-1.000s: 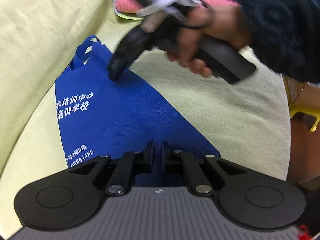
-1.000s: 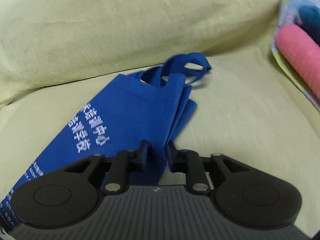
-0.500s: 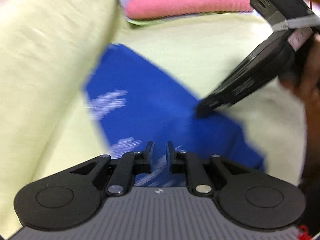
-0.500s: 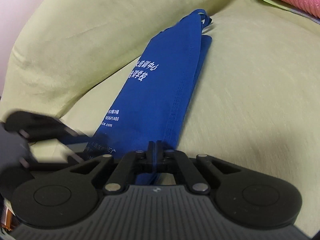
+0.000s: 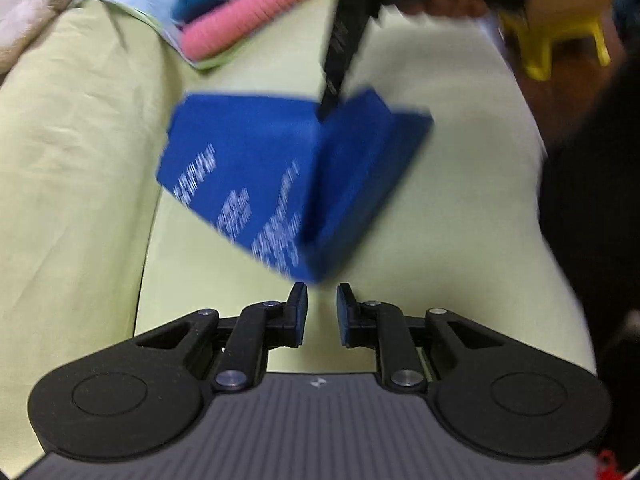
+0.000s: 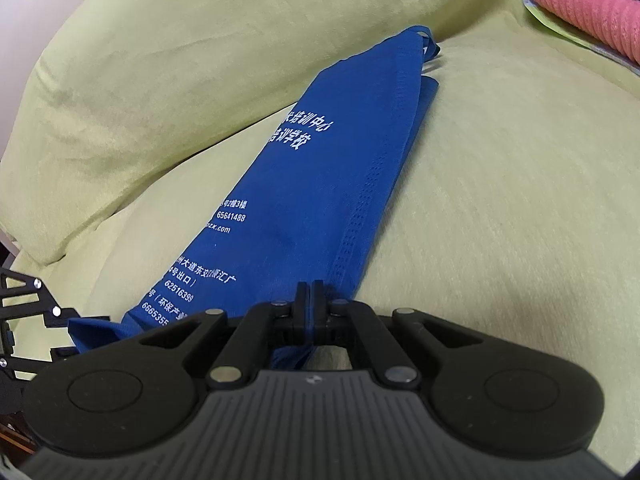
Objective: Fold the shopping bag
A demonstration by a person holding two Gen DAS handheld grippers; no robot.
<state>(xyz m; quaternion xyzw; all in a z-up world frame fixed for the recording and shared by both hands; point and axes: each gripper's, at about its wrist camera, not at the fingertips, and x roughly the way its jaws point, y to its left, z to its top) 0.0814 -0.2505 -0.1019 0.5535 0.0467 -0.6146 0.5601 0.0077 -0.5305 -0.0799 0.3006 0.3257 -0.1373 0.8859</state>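
Observation:
A blue shopping bag (image 6: 328,184) with white print lies folded into a long strip on a yellow-green sofa seat. My right gripper (image 6: 311,292) is shut on the bag's near end. In the left wrist view the bag (image 5: 256,168) is blurred, and its right part is lifted by the right gripper (image 5: 326,108), which comes down from above. My left gripper (image 5: 322,304) is open and empty just short of the bag's near corner.
The sofa backrest (image 6: 200,60) rises behind the bag. A stack of pink and blue rolled cloths (image 5: 256,20) on a printed sheet lies at the far end of the seat. A yellow stool (image 5: 560,44) stands beyond the sofa edge at right.
My left gripper has opened, let go of the bag and drawn back. My right gripper has stayed shut on the bag's end and lifted it.

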